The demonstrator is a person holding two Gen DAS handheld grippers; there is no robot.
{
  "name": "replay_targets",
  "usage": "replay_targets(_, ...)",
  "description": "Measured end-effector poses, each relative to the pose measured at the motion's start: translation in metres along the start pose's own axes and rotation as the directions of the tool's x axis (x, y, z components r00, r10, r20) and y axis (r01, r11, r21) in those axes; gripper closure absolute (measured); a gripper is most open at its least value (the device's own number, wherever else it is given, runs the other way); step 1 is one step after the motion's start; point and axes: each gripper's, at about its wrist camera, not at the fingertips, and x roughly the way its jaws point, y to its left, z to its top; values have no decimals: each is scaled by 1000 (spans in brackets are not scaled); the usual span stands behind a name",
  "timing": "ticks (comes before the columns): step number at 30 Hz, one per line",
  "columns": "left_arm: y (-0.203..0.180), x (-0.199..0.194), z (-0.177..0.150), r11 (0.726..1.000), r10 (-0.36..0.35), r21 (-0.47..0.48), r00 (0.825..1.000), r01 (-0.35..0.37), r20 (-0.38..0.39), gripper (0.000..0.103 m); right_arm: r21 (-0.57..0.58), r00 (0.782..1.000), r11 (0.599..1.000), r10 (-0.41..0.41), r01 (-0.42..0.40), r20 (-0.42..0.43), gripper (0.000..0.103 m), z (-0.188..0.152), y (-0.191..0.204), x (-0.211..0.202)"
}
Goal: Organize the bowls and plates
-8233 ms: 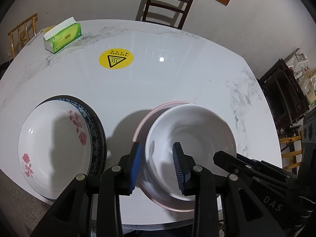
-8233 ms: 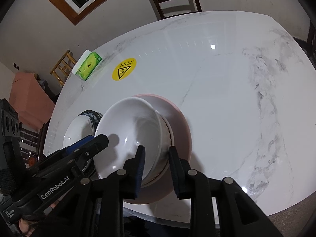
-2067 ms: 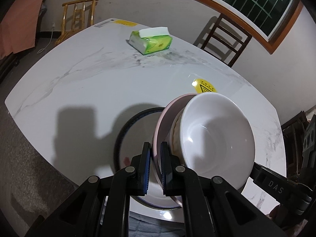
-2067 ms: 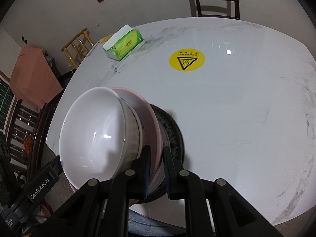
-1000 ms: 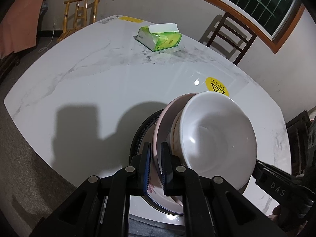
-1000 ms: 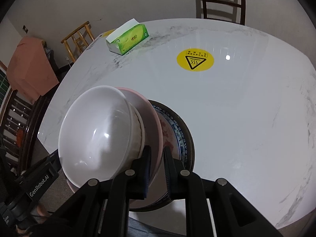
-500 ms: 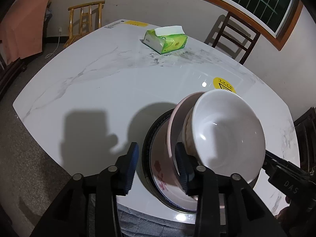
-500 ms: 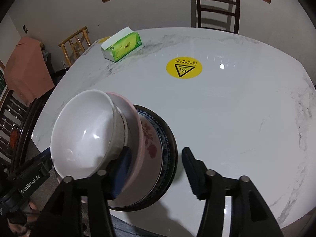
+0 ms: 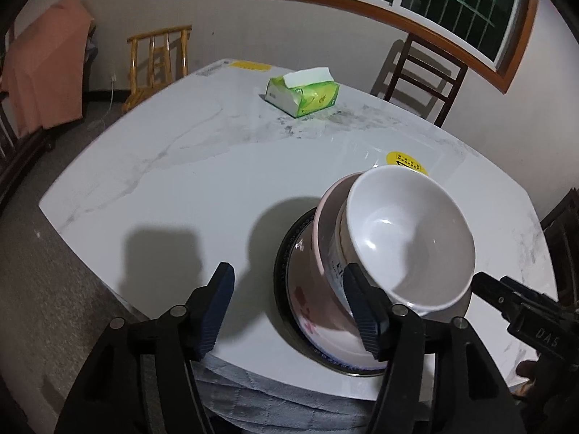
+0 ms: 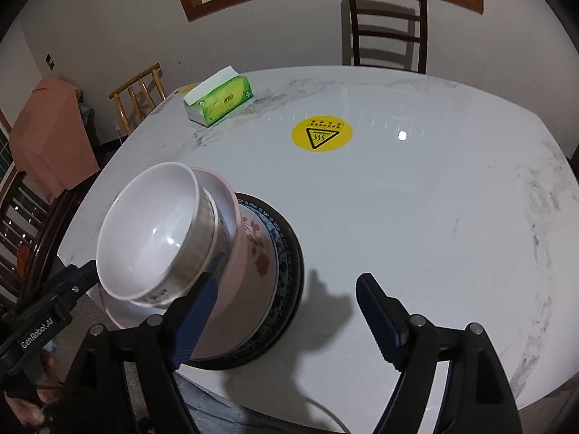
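Observation:
A white bowl (image 9: pixel 409 238) (image 10: pixel 148 231) sits in a pink plate (image 9: pixel 325 224) (image 10: pixel 231 253). Both rest on a floral white plate (image 9: pixel 300 300) (image 10: pixel 257 249) and a dark-rimmed plate (image 9: pixel 286 253) (image 10: pixel 293 253) near the table's front edge. My left gripper (image 9: pixel 291 307) hangs at the stack's left side, its jaws opening. Only the plates' left edge shows between them, and the pads press on nothing. My right gripper (image 10: pixel 286 311) is at the stack's right side, jaws also opening, astride the plates' right edge without touching it.
The white marble table (image 10: pixel 434 217) carries a green tissue box (image 9: pixel 304 94) (image 10: pixel 220 101) at the back and a yellow warning sticker (image 10: pixel 321 135) near the middle. A dark chair (image 10: pixel 387 25) and a yellow wooden chair (image 9: pixel 159 58) stand behind it.
Both grippers were shut on the pink plate's rim a second ago. They have let go and spread wide. The bowl and pink plate now rest on the floral plate, and both grippers have drawn back a little.

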Motion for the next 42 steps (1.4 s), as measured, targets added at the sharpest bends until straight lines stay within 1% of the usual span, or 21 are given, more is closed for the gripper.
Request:
replay_targets(3, -2, -8, -5, 1000, 11, 18, 1000, -11, 20, 40, -15, 1000, 1000, 0, 1, 24, 19, -11, 1, -7)
replay_targets(7, -8, -19, -14, 999, 38, 30, 998, -39, 52, 34, -63, 998, 998, 4, 0, 61, 18, -26, 9, -17)
replay_targets(9, -13, -22, -18, 998, 51, 44, 997, -54, 64, 31, -76, 998, 997, 13, -8, 66, 17, -33, 13, -20)
replay_targets(11, -16, -25, -22, 998, 49, 41, 997, -51, 66, 30, -80, 998, 997, 28, -23, 63, 17, -38, 16, -22)
replay_targets(13, -19, -27, -25, 998, 53, 42, 996, -56, 70, 27, -80, 997, 997, 23, -18, 69, 16, -42, 19, -24)
replay_targets(17, -24, -30, -28, 998, 50, 45, 996, -53, 76, 26, -90, 997, 995, 38, -31, 74, 16, -49, 21, -28)
replay_targets(25, -37, -34, -35, 996, 54, 61, 995, -59, 80, 24, -103, 996, 994, 33, -24, 84, 16, -58, 23, -33)
replay_targets(42, -49, -33, -41, 994, 59, 90, 996, -65, 73, 24, -128, 997, 992, 26, -15, 79, 16, -64, 29, -34)
